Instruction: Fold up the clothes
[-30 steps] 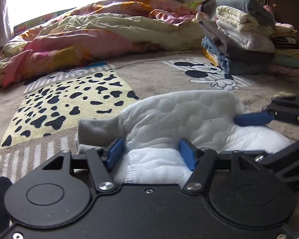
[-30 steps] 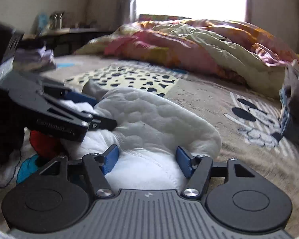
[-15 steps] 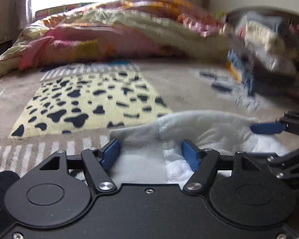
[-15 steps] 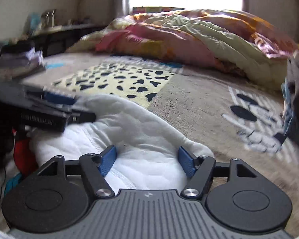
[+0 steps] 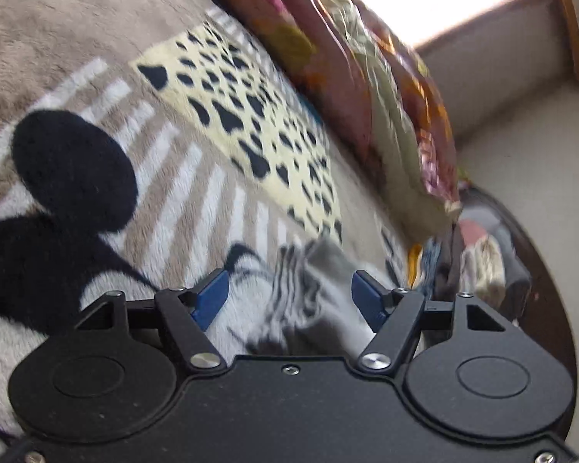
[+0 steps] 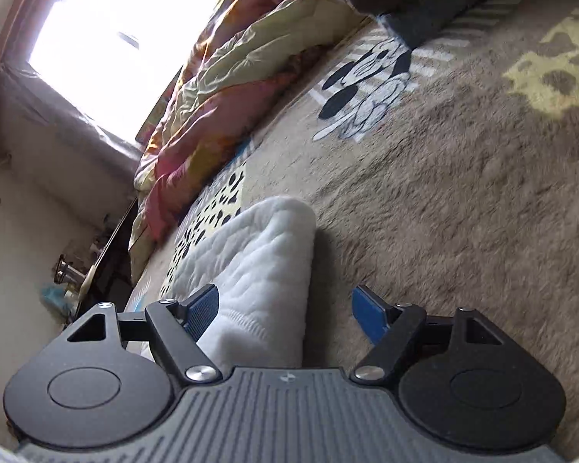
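Right wrist view: white quilted garment (image 6: pixel 258 270) lies folded on the blanket (image 6: pixel 463 212), right gripper (image 6: pixel 285 308) wide, gripping nothing. Left gripper (image 5: pixel 289 293) wide too, over blurred grey cloth (image 5: pixel 316 289); this fold looks nearly done, stacking likely remains.

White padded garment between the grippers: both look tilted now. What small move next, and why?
Probably level both wrists and lower them to the blanket before closing on anything. Both views are rolled hard. The right gripper is open, with the white garment against its left finger only. The left gripper is open over a blurred grey cloth, so its grasp is uncertain.
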Available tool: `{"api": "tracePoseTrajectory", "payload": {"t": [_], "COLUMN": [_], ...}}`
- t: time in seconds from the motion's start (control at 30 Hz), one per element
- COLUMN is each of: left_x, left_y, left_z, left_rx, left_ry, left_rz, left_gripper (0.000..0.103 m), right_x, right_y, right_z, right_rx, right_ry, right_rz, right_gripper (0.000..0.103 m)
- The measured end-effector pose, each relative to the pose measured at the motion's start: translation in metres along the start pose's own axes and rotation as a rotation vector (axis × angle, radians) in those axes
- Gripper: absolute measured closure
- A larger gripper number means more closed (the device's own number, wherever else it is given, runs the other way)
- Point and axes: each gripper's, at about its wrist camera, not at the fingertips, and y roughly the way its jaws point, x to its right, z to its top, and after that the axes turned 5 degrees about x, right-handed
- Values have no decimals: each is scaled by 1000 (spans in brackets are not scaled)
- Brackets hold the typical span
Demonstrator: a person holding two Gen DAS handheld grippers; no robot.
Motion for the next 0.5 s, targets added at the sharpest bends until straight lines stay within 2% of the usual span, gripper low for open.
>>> {"api": "tracePoseTrajectory", "payload": {"t": [0.07, 0.17, 0.33, 0.4, 0.43, 0.47, 0.5], "left_x": [7, 16, 18, 22, 22, 22, 23], "left_y": [6, 16, 27, 29, 30, 31, 30], "left_z": [-5, -13, -23, -27, -30, -33, -37], "left_rx": [-18, -35, -48, -44, -42, -43, -39], "left_ry": [36, 90, 113, 129, 125, 111, 92], "left_rz": [13, 30, 4, 17, 25, 23, 21], "left_gripper": [33, 33, 34, 42, 57, 67, 69], "right_x": [0, -7, -13, -17, -19, -19, -19], "right_y": [5, 16, 23, 27, 30, 32, 35], "right_z": [-2, -7, -11, -17, -19, -21, -22], "right_rx": [-12, -28, -25, -28, -31, -31, -32], "right_ry": [28, -8, -17, -49, -65, -75, -78], "right_rz": [13, -14, -8, -7, -5, 1, 6], "right_gripper": [28, 32, 32, 36, 42, 48, 51]}}
